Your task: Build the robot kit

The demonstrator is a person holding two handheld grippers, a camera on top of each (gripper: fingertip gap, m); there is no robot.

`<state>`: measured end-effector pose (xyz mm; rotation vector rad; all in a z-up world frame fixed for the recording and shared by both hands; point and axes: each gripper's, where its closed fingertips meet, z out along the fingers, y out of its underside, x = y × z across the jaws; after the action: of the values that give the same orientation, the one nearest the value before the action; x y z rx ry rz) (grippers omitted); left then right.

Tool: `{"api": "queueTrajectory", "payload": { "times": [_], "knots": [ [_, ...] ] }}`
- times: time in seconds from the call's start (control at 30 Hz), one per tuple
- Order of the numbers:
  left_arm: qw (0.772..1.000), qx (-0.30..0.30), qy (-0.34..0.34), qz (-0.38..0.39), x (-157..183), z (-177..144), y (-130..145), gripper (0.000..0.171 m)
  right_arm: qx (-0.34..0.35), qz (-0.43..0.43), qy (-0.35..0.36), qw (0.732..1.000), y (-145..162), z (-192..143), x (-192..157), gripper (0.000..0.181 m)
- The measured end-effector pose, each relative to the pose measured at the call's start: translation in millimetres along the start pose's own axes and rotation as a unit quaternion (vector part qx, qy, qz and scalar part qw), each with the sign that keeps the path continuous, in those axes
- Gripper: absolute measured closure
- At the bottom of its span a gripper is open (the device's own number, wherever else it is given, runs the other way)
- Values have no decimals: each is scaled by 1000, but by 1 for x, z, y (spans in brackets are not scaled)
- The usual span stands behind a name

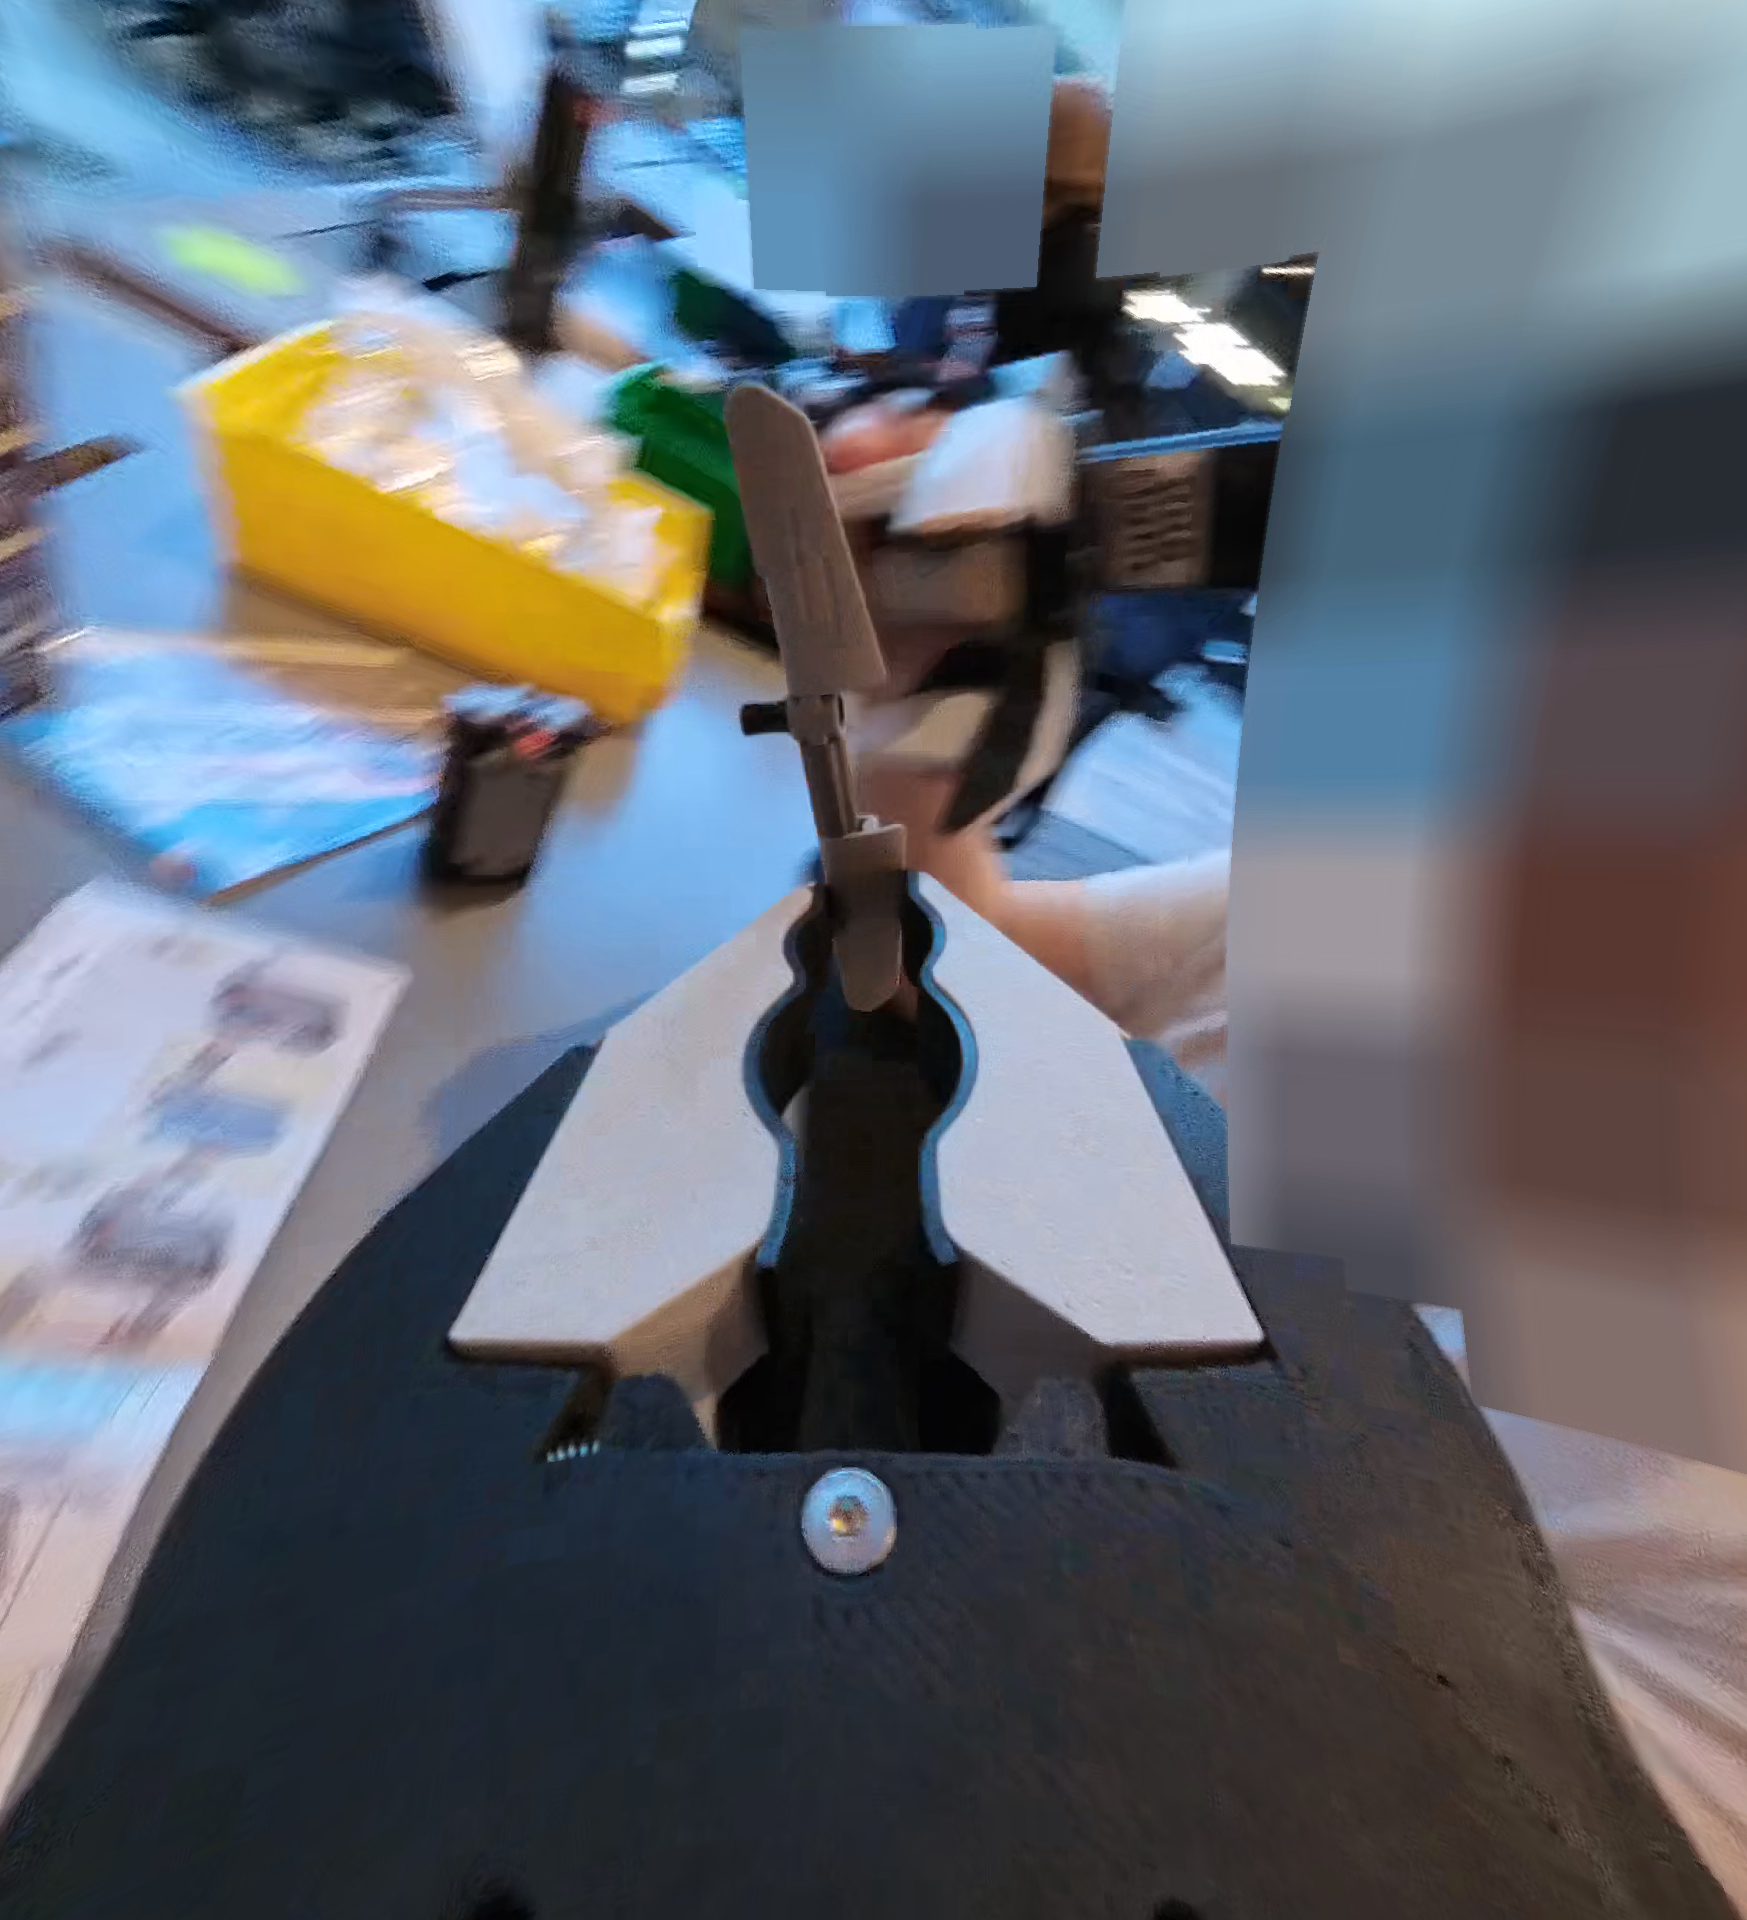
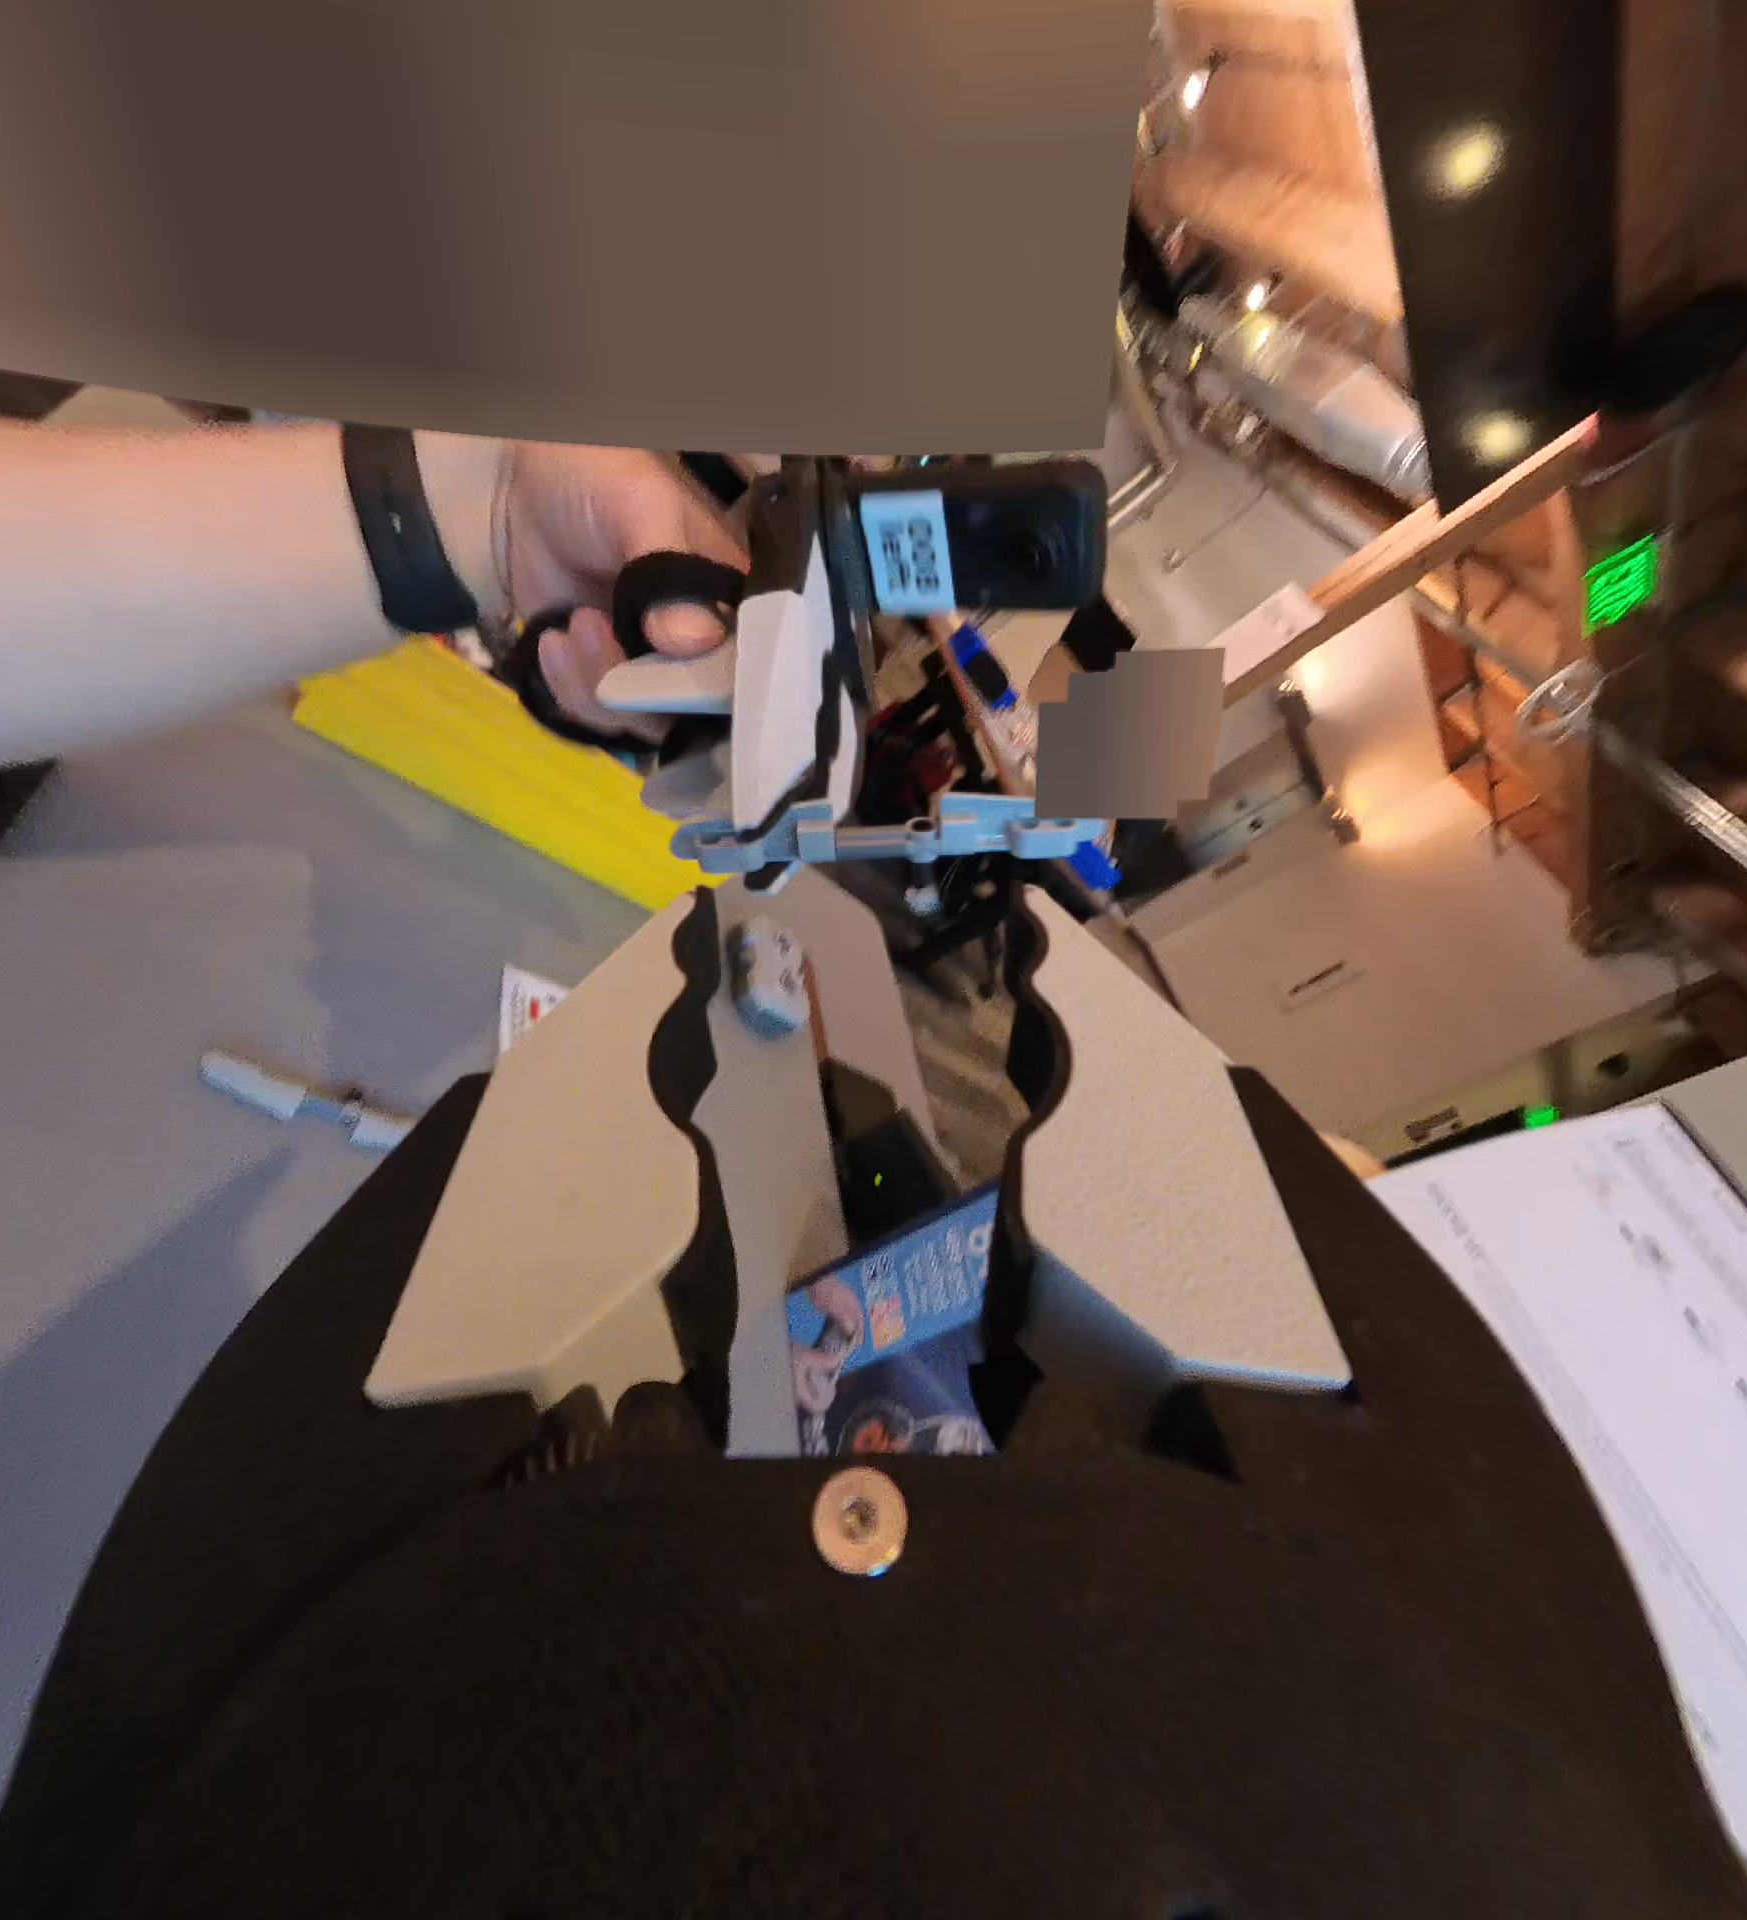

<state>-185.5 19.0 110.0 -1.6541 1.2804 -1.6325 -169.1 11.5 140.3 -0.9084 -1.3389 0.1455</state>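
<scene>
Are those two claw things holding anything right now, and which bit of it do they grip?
The left gripper pinches a grey toy-brick assembly by its lower end, blade pointing away. The right gripper is open and holds nothing.

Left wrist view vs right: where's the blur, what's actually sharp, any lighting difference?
Left wrist view: background smeared, yellow bin and printed sheet soft; left gripper and its grey plastic assembly crisp; cool light. Right wrist view: warm cast, ceiling lights flare, edges bow; right gripper sharp, open; grey piece on the table slightly soft. Mosaic patches in both.
</scene>
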Motion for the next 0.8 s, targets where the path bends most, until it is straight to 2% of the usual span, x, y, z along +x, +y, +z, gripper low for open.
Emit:
{"api": "queueTrajectory", "payload": {
  "times": [0.03,0.1,0.13,0.2,0.27,0.37,0.47,0.53,0.63,0.8],
  "knots": [
    [997,-12,-75,-24,-22,-9,9,160,-14,8,-5,1000,7,-4,1,129],
    [970,-52,-226,-66,-61,-35,35,160,-35,19,6,999,19,-12,11,136],
    [955,-69,-276,-82,-71,-47,48,160,-42,23,10,999,25,-14,15,136],
    [927,-99,-342,-115,-80,-64,79,160,-62,28,15,998,38,-17,19,136],
    [889,-143,-408,-153,-91,-76,121,160,-85,27,15,996,50,-17,20,138],
    [834,-215,-463,-211,-108,-78,186,160,-113,18,6,993,61,-15,16,138],
    [806,-266,-465,-253,-119,-70,233,160,-118,19,-7,993,61,-14,10,138],
    [789,-281,-479,-263,-125,-72,249,160,-121,17,-15,992,62,-13,6,138],
    [769,-282,-511,-261,-132,-80,254,160,-134,16,-24,991,66,-13,3,138],
    [775,-289,-500,-257,-132,-76,255,160,-149,19,-47,988,76,-9,-5,139]
  ]
}}
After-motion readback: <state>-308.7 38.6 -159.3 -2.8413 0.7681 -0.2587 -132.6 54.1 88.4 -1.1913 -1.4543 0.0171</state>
